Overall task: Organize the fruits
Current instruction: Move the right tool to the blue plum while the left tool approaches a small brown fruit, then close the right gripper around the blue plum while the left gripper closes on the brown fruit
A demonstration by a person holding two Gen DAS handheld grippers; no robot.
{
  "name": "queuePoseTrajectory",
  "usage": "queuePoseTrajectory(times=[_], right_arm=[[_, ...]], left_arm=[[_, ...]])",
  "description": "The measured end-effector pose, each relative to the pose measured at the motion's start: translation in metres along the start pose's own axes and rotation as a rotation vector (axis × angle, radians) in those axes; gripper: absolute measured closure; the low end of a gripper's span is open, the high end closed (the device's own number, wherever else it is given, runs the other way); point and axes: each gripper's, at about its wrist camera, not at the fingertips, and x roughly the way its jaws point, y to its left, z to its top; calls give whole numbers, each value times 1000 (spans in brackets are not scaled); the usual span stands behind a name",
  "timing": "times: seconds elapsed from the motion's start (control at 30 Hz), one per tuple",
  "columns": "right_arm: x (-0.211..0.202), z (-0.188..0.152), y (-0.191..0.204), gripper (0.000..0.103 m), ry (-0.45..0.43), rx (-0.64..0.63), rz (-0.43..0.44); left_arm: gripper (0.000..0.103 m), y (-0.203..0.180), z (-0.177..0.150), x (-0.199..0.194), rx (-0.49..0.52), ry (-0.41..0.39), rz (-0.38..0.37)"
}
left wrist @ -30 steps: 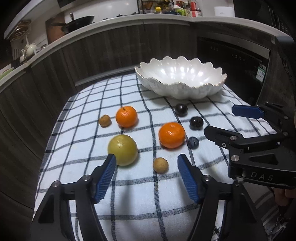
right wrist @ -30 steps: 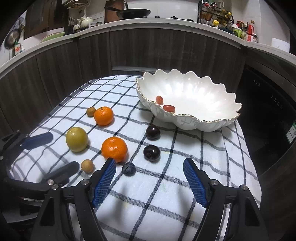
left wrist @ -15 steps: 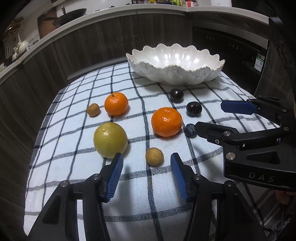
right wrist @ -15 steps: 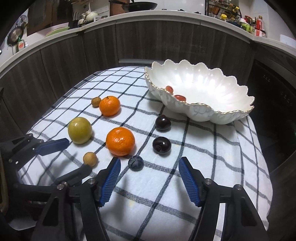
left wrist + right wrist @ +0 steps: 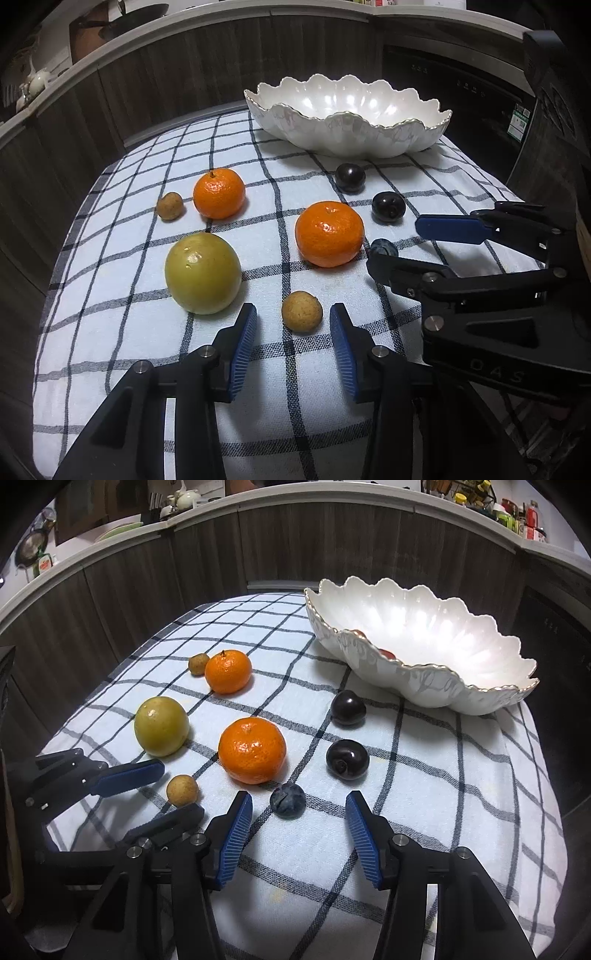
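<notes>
On the checked cloth, the left gripper (image 5: 293, 325) is closing its blue-padded fingers around a small round tan fruit (image 5: 301, 311), not yet touching. Beside it, the right gripper (image 5: 298, 810) closes around a dark blueberry (image 5: 287, 799), pads still clear. Far right sits the white scalloped bowl (image 5: 436, 686).

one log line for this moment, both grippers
left gripper: closing around small brown fruit, no contact | right gripper: closing around blueberry, no contact | bowl: two red fruits
</notes>
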Motion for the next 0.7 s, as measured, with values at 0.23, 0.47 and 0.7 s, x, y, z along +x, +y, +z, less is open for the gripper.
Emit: queuePoseTrajectory(times=[0.23,0.47,0.7], right_arm=[[8,2,1,58,9,2,7],[14,1,2,77,22,-3,21],[12,1,3,80,17,-3,23]], left_arm=[[69,-1,2,3,-3,-5,-8],[80,-5,2,2,15,-11,-20],[80,-4,3,-1,6,-18,-18]])
